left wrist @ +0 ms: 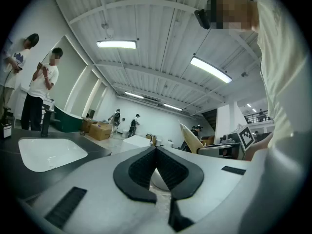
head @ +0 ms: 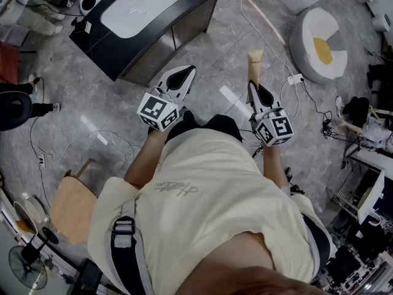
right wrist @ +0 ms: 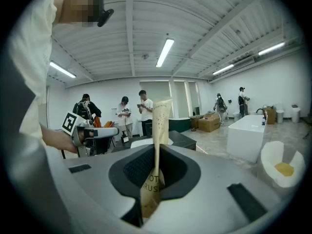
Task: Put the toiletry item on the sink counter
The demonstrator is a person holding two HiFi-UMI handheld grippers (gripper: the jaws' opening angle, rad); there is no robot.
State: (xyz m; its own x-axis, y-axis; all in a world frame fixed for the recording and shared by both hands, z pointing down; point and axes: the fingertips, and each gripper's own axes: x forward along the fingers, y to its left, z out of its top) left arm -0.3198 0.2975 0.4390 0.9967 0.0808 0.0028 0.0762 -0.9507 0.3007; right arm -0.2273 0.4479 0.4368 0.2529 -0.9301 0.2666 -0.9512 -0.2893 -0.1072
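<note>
Beige toiletry tube (head: 255, 59) clamped in my right gripper (head: 252, 86) fingers; left gripper (head: 186, 72) fingers together (empty). Pickup done, I judge; sink desk (head: 101, 48) well apart, placing remains.

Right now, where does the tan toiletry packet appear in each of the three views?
Head view: the toiletry packet is upper centre-right, sticking out of the right gripper.
Left gripper view: right of centre, a pale tilted strip.
Right gripper view: centre, upright, clamped between the jaws.
Shared landmark: the dark sink counter.
</note>
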